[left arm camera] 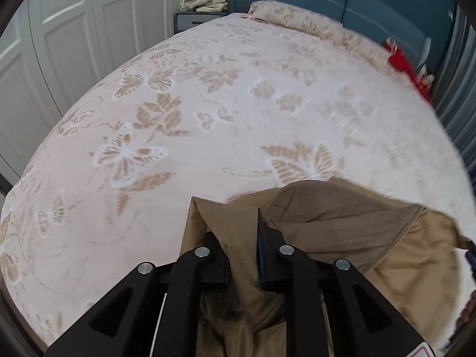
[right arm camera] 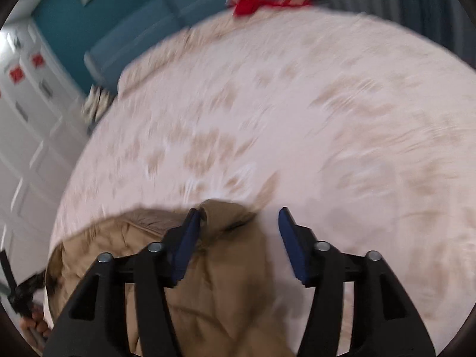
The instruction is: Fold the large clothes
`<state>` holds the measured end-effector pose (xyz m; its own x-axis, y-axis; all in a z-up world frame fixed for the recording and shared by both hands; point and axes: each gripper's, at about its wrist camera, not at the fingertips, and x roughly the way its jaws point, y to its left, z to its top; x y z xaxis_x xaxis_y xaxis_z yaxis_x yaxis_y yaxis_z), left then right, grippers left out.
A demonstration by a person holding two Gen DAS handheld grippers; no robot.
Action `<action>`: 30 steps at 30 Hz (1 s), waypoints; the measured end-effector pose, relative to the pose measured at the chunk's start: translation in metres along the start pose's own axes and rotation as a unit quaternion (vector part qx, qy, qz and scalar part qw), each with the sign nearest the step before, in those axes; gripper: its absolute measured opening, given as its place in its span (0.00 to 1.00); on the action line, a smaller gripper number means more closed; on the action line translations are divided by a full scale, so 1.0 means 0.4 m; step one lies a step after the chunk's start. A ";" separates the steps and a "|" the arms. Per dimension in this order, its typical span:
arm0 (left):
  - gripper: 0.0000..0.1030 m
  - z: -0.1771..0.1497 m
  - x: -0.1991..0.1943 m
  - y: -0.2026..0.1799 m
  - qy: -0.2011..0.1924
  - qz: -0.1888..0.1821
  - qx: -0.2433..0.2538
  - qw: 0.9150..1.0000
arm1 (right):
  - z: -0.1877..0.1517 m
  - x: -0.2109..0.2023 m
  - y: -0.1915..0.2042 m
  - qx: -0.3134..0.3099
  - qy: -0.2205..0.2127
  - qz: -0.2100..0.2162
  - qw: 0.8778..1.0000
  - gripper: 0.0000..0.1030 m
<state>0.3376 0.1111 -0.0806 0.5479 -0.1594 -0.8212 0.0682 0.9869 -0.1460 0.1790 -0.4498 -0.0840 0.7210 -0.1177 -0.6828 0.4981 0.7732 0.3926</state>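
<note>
The wide bed in its pale pink butterfly-patterned cover carries my big tan cotton garment at its near edge. It looks soft, light and floppy; I'd take it by seams or corners. My left gripper pinches a fold; my right gripper gapes, released, cloth loose between.

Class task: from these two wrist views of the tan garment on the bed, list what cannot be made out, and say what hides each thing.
- Tan garment: its type and full shape; the bottom edge and the left tongs cut it off, left wrist view.
- Bedspread pattern: motion blur, right wrist view.
- Red item at the bed's far end: blurred in both views.
- Right tongs: whether either pad touches the cloth; blur.
</note>
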 end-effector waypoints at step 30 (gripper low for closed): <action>0.48 0.212 -0.149 0.123 0.029 -0.083 -0.011 0.996 | -0.323 0.034 0.321 -0.275 0.076 0.010 0.959 0.42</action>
<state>0.3790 0.1712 0.0080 0.4807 -0.3225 -0.8154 0.1352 0.9461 -0.2944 0.1904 -0.2715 -0.1225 0.6286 -0.0404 -0.7767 0.1267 0.9906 0.0510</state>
